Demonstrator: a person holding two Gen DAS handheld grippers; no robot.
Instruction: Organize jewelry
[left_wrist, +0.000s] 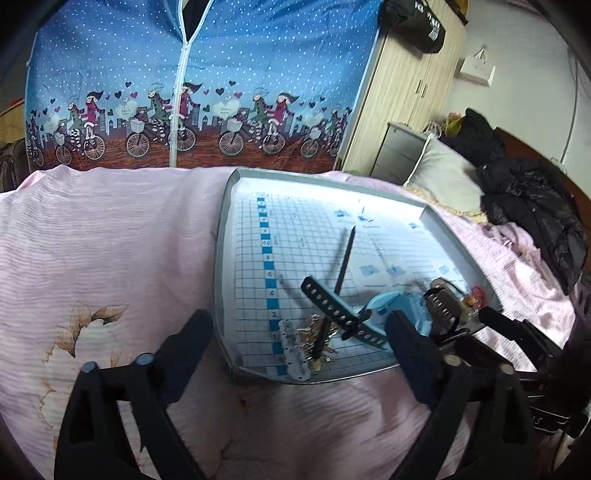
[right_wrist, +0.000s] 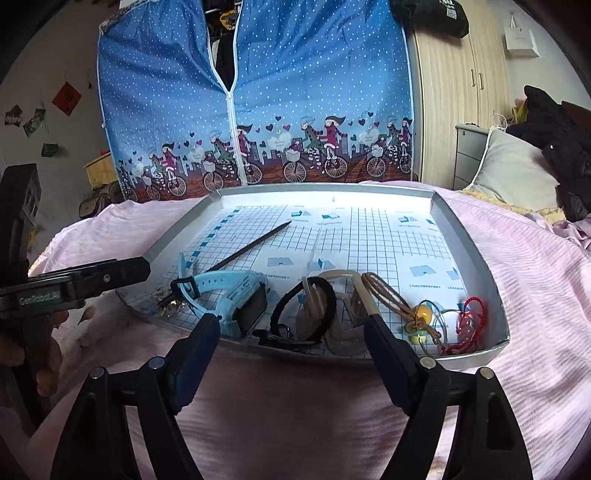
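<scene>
A silver tray (right_wrist: 471, 243) lined with grid paper lies on a pink bedspread. Along its near edge lie a light blue watch (right_wrist: 236, 295), a black hair tie (right_wrist: 317, 306), a beige band (right_wrist: 343, 277), a brown cord with yellow beads (right_wrist: 421, 314) and a red string bracelet (right_wrist: 469, 321). A thin black stick (right_wrist: 255, 245) lies further back. In the left wrist view I see a white bead bracelet (left_wrist: 293, 350), gold pieces (left_wrist: 314, 332) and a black perforated strap (left_wrist: 332, 310). My left gripper (left_wrist: 295, 332) is open at the tray's near corner. My right gripper (right_wrist: 291, 328) is open before the tray edge.
A blue zip-up fabric wardrobe (right_wrist: 258, 92) stands behind the bed. A wooden wardrobe (right_wrist: 458, 92), a grey drawer unit (right_wrist: 469, 155), a pillow (right_wrist: 513, 166) and black clothing (right_wrist: 557, 129) are at the right. A hand (right_wrist: 40, 354) holds the left gripper's body.
</scene>
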